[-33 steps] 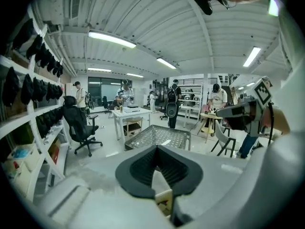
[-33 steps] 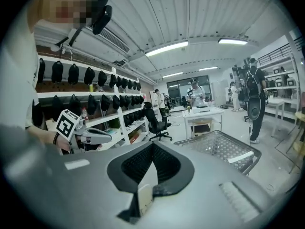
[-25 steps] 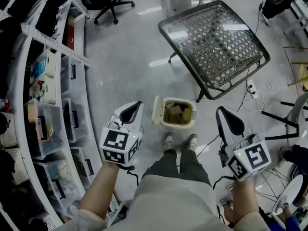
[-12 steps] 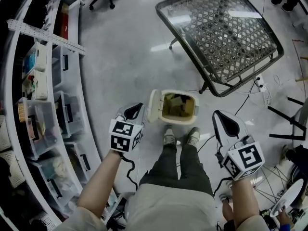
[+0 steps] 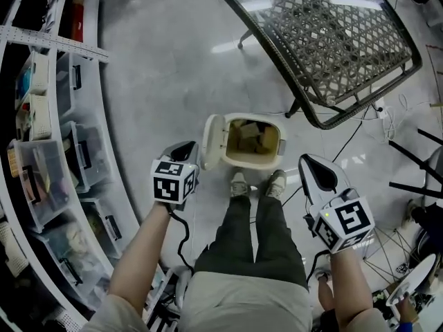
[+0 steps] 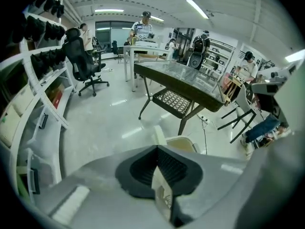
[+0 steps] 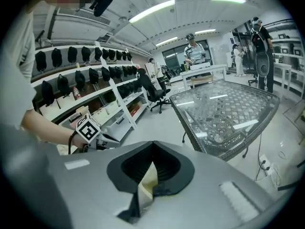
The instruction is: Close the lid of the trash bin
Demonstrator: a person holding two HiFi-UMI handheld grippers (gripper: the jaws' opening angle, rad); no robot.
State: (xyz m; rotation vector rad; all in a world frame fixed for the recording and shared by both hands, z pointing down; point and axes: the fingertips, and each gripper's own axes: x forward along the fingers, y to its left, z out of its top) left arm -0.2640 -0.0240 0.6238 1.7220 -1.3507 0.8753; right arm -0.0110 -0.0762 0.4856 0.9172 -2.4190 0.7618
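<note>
trash bin (image 5: pixel 252 140) stands on the floor just past our shoes (image 5: pixel 240 183), its lid (image 5: pixel 211 140) open and standing up along the side nearer our left, with brownish rubbish showing inside. nearest us, the left gripper (image 5: pixel 181 149) has its jaws closed on nothing and its tip just beside the lid's outer face. the right gripper (image 5: pixel 311 168) hangs by our right leg, jaws also closed and empty, apart from the bin. beyond the bin stands the glass-topped desk (image 5: pixel 325 40), and shelving (image 5: pixel 41 116) runs along our left.

we judge the risk to be a push landing low on the lid or on the bin wall. the light bin could then slide or tip toward the desk leg instead of the lid swinging over.

against the earlier frames, the left gripper has drawn closer to the lid, and the bin sits higher in the head view. the right gripper has barely shifted.
</note>
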